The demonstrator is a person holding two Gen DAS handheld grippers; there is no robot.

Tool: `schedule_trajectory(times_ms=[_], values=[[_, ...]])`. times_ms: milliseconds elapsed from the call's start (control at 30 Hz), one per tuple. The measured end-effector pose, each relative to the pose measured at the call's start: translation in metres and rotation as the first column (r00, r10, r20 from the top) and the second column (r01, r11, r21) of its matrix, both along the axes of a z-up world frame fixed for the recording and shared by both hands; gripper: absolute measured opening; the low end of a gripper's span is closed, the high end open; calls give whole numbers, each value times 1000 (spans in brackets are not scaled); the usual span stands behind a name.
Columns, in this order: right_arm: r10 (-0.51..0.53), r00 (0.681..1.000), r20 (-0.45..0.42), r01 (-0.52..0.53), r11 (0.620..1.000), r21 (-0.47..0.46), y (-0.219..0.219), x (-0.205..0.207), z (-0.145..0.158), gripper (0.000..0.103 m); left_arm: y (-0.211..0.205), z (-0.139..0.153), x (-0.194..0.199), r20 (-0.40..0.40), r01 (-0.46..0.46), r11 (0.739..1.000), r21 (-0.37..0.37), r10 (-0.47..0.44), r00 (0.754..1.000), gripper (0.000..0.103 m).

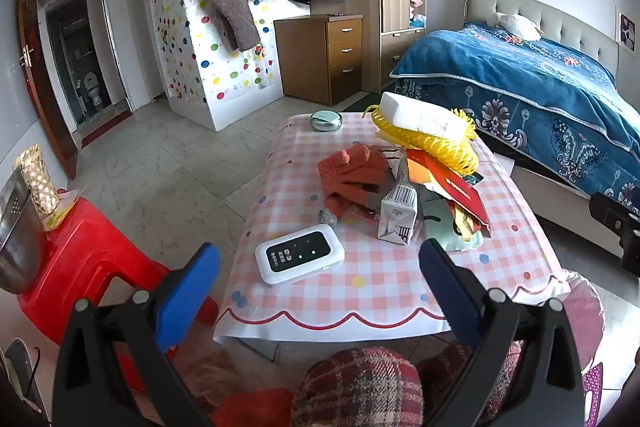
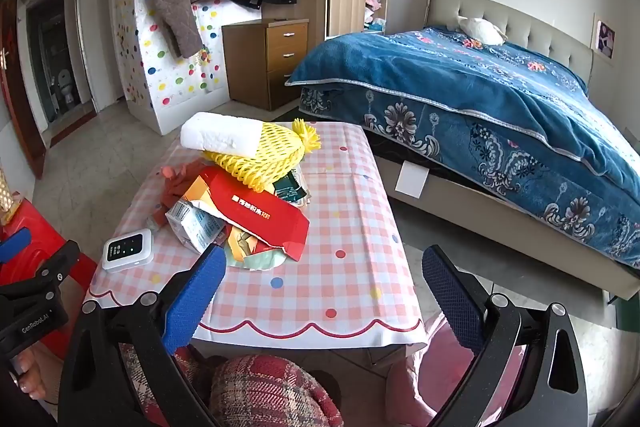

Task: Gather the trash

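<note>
Left wrist view showed the left hand-held gripper [image 1: 320, 267] spread wide and empty above the near edge of the surface [image 1: 384, 291]. Ahead of it, slightly to its right, the trash pile [image 1: 432, 187] lay mid-surface, its milk carton [image 1: 398, 219] nearest, standing on end. The right hand-held gripper [image 2: 324, 275], equally agape and holding nothing, hovered with the pile forward and to its left; the red carton sleeve [image 2: 260, 215] ran diagonally toward it. Either seemed about equally near.
</note>
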State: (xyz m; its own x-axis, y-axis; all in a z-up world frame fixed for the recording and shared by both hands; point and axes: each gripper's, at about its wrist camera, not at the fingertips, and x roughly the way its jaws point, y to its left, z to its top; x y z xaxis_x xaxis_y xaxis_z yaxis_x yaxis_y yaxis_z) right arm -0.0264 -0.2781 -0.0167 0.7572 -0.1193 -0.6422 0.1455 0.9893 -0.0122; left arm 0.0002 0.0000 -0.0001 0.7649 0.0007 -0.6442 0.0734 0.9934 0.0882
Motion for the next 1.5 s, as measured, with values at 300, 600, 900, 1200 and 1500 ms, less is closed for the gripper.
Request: schedule_trajectory(times_ms=[300,600,900,1200,1500], values=[[-2,1000,0,2,1000,-3,0,0,-1,97,0,0,0,0,1,1000,-3,-1,1000,97],[0,1000,1,0,1000,-1,-2,-1,-1,97,0,0,0,0,0,1000,-3,0,1000,97],[-1,1000,0,1,1000,-1,-3,-1,-1,97,0,0,0,0,0,1000,-4,0,1000,97],[0,1000,1,0,1000,-1,-2,-1,-2,97,0,0,0,0,-1,1000,-4,1,1000,97],[0,1000,0,0,1000,0,-3,-1,-2,97,0,0,0,0,-1,1000,-5,1,1000,97]])
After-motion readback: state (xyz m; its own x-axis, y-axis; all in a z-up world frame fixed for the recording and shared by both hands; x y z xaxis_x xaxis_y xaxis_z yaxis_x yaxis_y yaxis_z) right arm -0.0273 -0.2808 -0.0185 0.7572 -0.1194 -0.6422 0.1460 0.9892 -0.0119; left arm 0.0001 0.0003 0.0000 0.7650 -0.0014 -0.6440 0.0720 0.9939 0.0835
